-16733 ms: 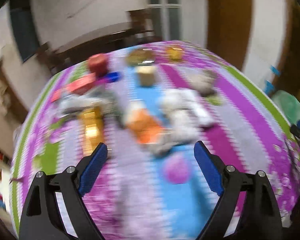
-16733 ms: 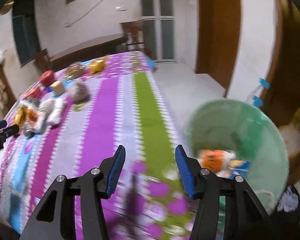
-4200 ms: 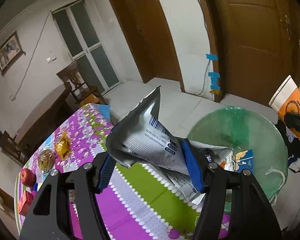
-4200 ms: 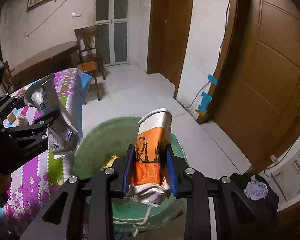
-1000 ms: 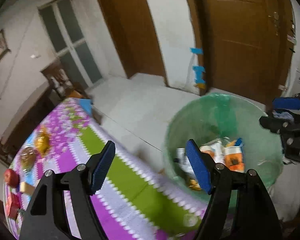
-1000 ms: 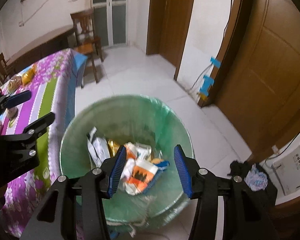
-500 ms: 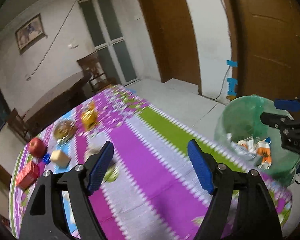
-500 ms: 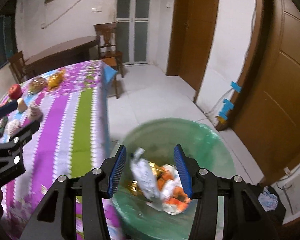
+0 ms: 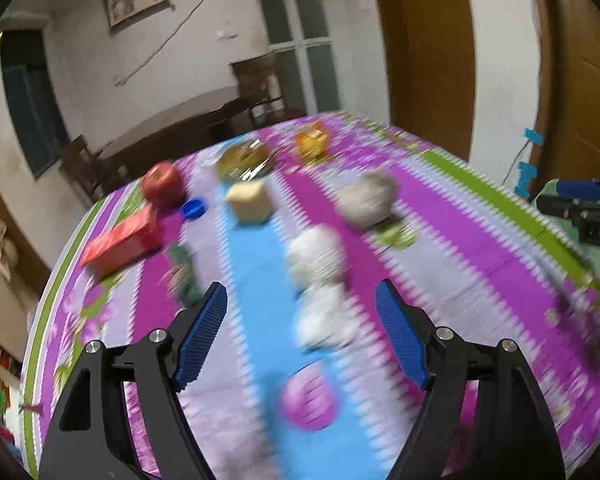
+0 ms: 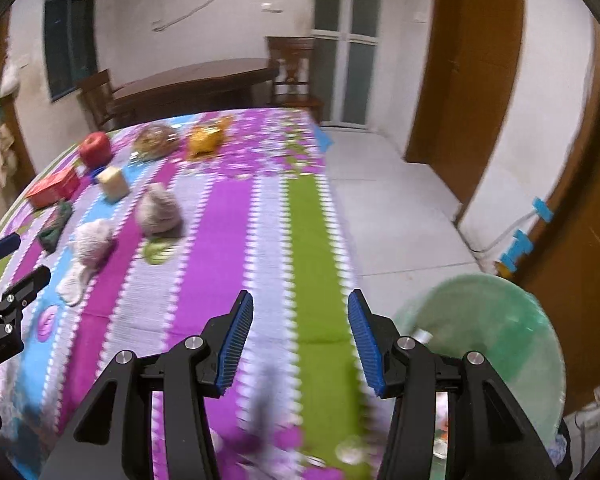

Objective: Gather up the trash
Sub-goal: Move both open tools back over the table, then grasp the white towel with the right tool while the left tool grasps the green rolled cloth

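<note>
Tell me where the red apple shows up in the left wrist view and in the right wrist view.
Left wrist: red apple, upper left, far side of the table, just behind the blue cap.
Right wrist: red apple, far left, upper middle, same far edge.
Shared landmark: the red box lying just in front of it.

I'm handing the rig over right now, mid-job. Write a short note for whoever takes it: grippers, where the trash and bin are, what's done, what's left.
Left gripper: open, empty, aimed over the striped tablecloth.
Right gripper: open, empty, at the table's near edge.
Bin: the green trash bin stands on the floor off the table's right side and already holds some wrappers.
Left on the table: crumpled white tissues, a grey wad, a small dark green wrapper. Whether the red box, red apple, yellow block and gold packets at the far end count as trash cannot be told.
Next: likely the tissues, nearest the left gripper.
</note>
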